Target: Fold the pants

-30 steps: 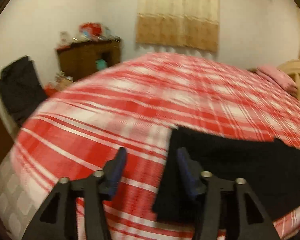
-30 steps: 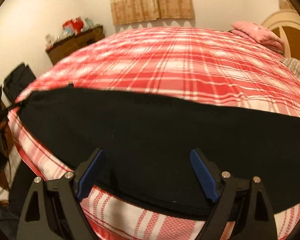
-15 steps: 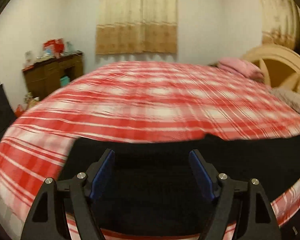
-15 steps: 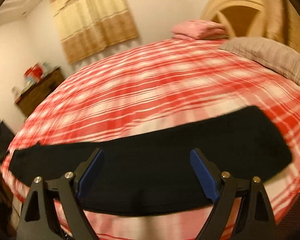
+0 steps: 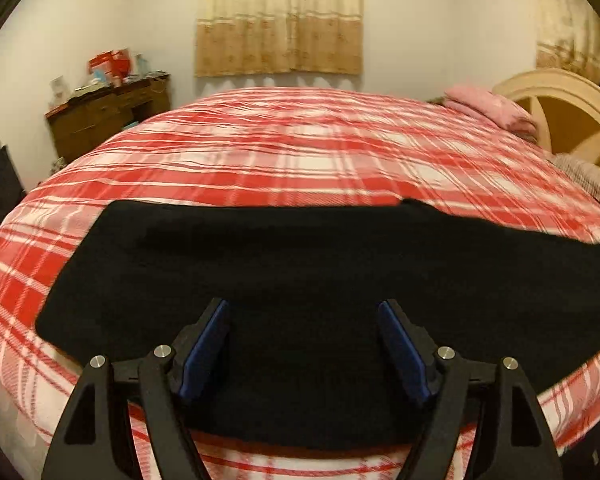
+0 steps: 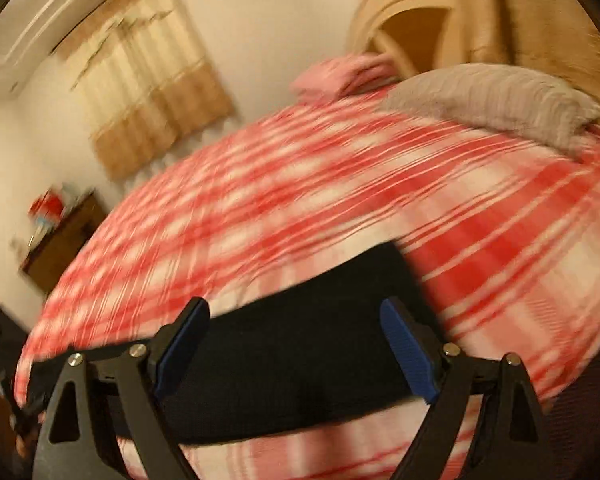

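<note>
Red-and-white plaid bedding (image 5: 300,152) fills the left wrist view, with a beige curtain (image 5: 278,20) on the far wall, a cluttered wooden dresser (image 5: 108,114) to the left and a pink pillow (image 5: 488,108) by the cream headboard (image 5: 560,108). Black pants (image 5: 300,264) lie flat along the near edge of the bed as a long dark band, apparently already doubled leg on leg. Hovering over their left portion, the left hand-held gripper (image 5: 304,344) has its blue pads (image 5: 204,348) spread wide; its jaws have just been opening, and nothing is pinched between them — the cloth lies below, not in the grip.

From the right wrist the room is tilted and smeared. Here the pants (image 6: 300,344) end in a squared edge just past the right hand-held gripper (image 6: 296,344), which stands wide open and empty above that end. A grey pillow (image 6: 496,100) lies near the headboard.

Judging by this, each gripper is placed over one end of the band so the ends can be taken and brought together — a crosswise fold looks like the next step.
</note>
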Demonstrator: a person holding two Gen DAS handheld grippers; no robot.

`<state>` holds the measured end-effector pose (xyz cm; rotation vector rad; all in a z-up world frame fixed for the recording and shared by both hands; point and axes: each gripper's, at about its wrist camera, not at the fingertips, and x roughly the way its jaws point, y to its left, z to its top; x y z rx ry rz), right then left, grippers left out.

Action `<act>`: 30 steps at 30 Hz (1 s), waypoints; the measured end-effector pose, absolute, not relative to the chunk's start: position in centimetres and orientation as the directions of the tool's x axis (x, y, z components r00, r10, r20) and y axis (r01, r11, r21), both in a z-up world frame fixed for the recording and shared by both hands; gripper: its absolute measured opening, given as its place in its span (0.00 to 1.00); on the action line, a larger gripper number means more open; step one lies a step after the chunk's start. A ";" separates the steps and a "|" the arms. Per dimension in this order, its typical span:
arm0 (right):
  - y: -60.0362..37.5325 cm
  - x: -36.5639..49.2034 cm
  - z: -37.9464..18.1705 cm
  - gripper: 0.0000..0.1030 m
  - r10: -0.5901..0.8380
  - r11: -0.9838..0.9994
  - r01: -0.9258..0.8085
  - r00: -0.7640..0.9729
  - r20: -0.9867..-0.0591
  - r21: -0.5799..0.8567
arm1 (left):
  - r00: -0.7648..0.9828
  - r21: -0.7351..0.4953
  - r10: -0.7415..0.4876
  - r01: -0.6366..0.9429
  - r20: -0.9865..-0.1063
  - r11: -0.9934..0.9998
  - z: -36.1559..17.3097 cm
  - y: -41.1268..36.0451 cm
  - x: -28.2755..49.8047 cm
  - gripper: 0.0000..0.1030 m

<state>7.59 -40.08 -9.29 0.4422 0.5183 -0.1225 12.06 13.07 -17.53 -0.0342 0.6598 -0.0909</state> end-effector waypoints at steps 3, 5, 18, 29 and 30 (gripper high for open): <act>-43.1 6.0 -9.8 0.87 -0.042 0.850 0.300 0.858 -0.511 0.434 | 0.781 -0.078 -0.096 0.061 -0.617 0.995 -17.8 13.4 12.3 0.76; -44.0 5.3 -10.7 0.85 -0.047 0.829 0.329 0.847 -0.530 0.453 | 0.769 -0.056 -0.076 0.052 -0.635 0.997 -18.3 13.1 12.4 0.76; -42.4 6.2 -13.0 0.76 -0.024 0.859 0.306 0.824 -0.566 0.410 | 0.759 -0.044 -0.040 0.014 -0.649 0.999 -18.9 12.7 11.9 0.77; -42.7 6.8 -13.8 0.53 -0.049 0.872 0.300 0.840 -0.541 0.387 | 0.758 -0.044 -0.041 0.017 -0.651 0.999 -19.0 12.5 11.8 0.80; -42.9 6.8 -13.7 0.51 -0.054 0.873 0.304 0.837 -0.544 0.382 | 0.758 -0.045 -0.043 0.018 -0.651 0.999 -19.1 12.5 11.8 0.80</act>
